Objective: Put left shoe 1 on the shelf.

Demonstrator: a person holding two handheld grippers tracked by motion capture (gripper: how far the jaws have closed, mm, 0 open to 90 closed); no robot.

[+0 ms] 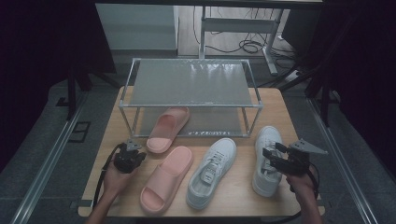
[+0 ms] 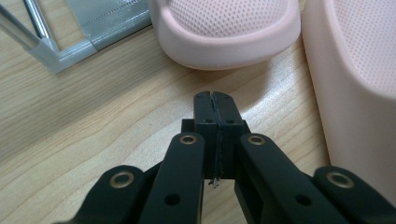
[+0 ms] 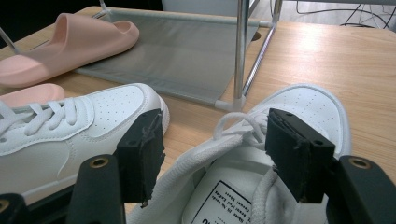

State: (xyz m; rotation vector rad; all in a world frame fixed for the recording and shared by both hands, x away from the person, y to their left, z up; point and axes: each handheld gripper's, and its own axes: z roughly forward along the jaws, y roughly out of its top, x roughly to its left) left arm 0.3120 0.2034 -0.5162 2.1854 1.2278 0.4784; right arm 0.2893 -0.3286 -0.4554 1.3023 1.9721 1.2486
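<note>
The person's left hand (image 1: 113, 179) comes in over the near edge of the table toward its left corner, holding the left gripper (image 2: 215, 100) low, jaws pressed together. The right hand (image 1: 301, 181) reaches in near the right corner; the right gripper (image 3: 215, 140) has its jaws spread wide.

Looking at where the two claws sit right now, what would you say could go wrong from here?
1. The right claw is open around the collar of the right sneaker, with loose laces between its jaws; closing might pinch lace rather than the collar.
2. Lifted from the collar, that sneaker could swing into the rack's post just ahead.
3. The left claw is shut above bare table; it must open before taking the pink slide.
</note>
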